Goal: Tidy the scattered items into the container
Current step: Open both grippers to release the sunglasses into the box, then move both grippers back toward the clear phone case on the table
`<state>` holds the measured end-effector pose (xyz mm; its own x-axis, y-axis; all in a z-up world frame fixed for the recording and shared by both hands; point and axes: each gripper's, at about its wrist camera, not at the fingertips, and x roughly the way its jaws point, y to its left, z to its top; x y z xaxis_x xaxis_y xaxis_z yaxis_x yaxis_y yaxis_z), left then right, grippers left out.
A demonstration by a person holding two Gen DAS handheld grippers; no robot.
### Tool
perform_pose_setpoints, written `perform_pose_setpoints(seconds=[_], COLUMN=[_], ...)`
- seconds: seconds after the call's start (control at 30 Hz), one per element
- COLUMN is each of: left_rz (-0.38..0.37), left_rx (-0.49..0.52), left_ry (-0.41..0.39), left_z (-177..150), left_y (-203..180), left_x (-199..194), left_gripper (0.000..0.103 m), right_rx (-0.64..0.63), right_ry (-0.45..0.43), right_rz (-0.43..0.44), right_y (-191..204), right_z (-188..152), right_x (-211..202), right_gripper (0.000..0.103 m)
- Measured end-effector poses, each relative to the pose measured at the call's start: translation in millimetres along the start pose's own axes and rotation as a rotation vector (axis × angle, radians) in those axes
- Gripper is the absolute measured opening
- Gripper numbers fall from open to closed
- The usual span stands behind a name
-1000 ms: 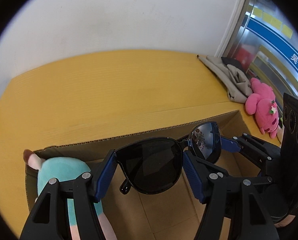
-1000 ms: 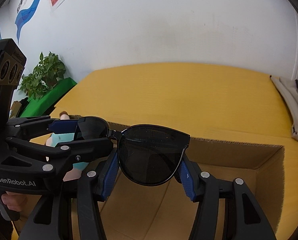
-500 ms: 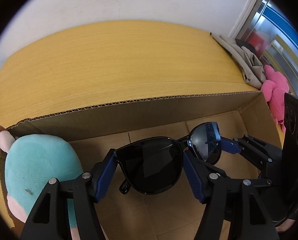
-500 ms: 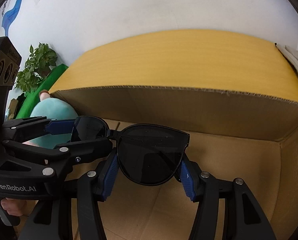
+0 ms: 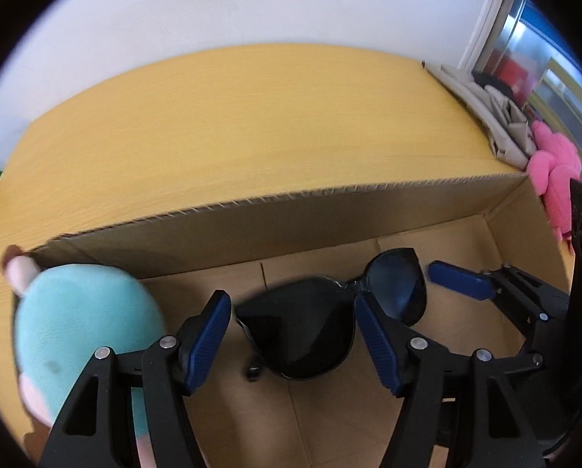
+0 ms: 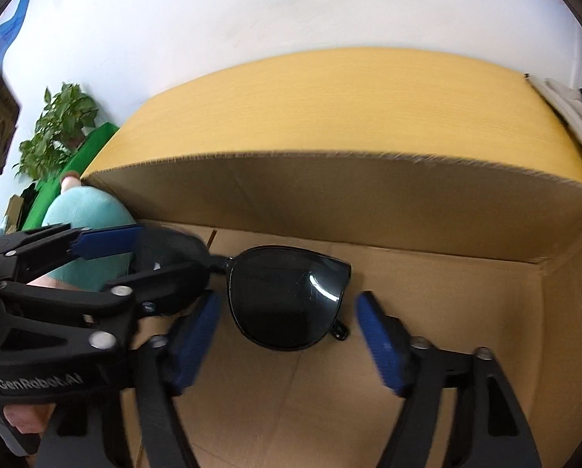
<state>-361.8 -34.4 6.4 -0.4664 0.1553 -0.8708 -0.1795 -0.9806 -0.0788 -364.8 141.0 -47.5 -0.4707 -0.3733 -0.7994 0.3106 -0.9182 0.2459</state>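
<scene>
Both grippers have spread their blue pads since half a second ago, and the black sunglasses (image 5: 322,319) that they pinched then now sit free between them, low inside the cardboard box (image 5: 329,230). From the left wrist camera, the left gripper (image 5: 291,335) stands wide apart around one dark lens, with a clear gap on its left side and the right pad just beside the bridge of the frame; whether that pad touches the frame cannot be told. From the right wrist camera, the right gripper (image 6: 289,335) is likewise well open around the other lens, both pads apart from the rim. A folded temple tip shows below each lens. Whether the sunglasses rest on the box floor or are in mid-drop cannot be told.

At the left end of the box lies a teal plush toy (image 5: 84,312) with a pink part at its top. The box stands on a yellow wooden table (image 5: 252,124) against a white wall (image 6: 291,7). On the table's far right lie a grey cloth (image 5: 497,117) and a pink plush toy (image 5: 559,167). A potted green plant (image 6: 61,128) stands beyond the table's left end.
</scene>
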Motion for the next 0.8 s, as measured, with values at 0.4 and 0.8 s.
perform_pose_setpoints(seconds=[0.4, 0.8], left_rz=[0.052, 0.144], left_rx=[0.01, 0.003], left_ry=[-0.441, -0.558], left_z=[-79, -197], left_y=[-18, -57], left_x=[-198, -255], left_gripper=[0.079, 0.079], right_rx=[-0.186, -0.222], right_ry=[-0.247, -0.355], right_rz=[-0.099, -0.196], right_y=[72, 129], right_z=[-47, -163], right_x=[-171, -244], right_gripper=[0.098, 0.102])
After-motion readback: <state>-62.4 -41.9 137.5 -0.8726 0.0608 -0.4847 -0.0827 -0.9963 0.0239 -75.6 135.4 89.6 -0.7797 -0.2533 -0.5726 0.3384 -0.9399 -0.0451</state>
